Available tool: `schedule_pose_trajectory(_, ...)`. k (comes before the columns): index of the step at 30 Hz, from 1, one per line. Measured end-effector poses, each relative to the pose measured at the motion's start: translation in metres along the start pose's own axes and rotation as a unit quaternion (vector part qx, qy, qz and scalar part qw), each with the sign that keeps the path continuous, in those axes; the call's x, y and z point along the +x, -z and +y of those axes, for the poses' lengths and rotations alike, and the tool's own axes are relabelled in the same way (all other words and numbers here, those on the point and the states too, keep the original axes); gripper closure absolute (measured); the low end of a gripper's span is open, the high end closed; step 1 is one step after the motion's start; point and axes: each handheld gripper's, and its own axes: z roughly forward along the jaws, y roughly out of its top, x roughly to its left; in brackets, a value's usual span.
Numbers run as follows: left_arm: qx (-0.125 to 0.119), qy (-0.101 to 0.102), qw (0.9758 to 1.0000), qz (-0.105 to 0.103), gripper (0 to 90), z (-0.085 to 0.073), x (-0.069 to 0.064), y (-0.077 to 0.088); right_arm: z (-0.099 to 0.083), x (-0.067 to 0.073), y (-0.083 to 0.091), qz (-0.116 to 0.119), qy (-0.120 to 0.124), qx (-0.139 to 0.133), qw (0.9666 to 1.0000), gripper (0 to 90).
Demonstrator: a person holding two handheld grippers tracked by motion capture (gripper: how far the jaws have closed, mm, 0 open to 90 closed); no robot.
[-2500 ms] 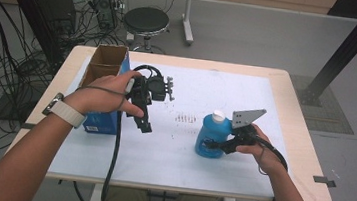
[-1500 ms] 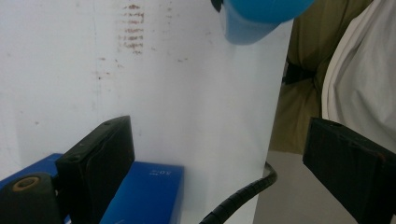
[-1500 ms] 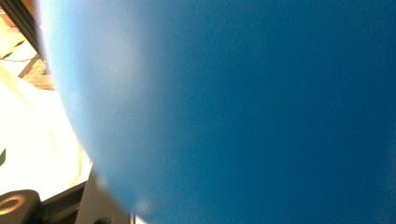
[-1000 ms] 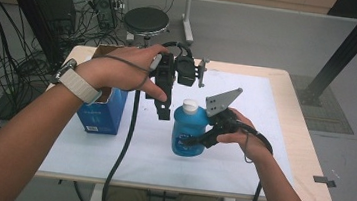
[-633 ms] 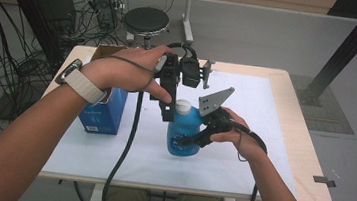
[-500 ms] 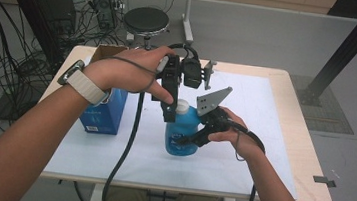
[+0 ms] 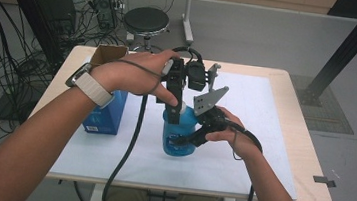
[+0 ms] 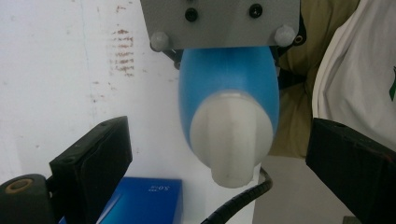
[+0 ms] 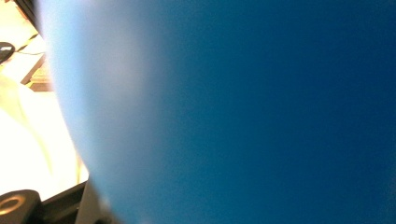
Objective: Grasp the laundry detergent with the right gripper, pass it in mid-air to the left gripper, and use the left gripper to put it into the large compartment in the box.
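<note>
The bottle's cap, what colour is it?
White, on a blue bottle; the cap shows best in the left gripper view.

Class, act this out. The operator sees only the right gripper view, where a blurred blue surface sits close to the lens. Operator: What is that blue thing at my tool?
Observer: In the high view it is a blue plastic bottle, upright, and your right tool is clamped on its body.
Operator: Where is the other tool?
Observer: The left tool is above the bottle and open. The left gripper view shows its jaws on either side of the white cap, with a gap on each side.
Operator: Anything nearby?
Observer: A blue cardboard box stands on the table to the left of the bottle in the high view, apart from it.
</note>
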Motion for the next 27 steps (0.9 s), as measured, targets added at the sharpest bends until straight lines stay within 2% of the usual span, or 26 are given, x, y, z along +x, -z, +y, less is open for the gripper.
schedule_pose_trajectory(27, -0.01, -0.001, 0.9999, -0.004, 8.5, -0.0031, 0.0016, -0.0026, -0.0016, -0.0012, 0.0042, -0.005, -0.003, -0.002, 1.0, 42.8)
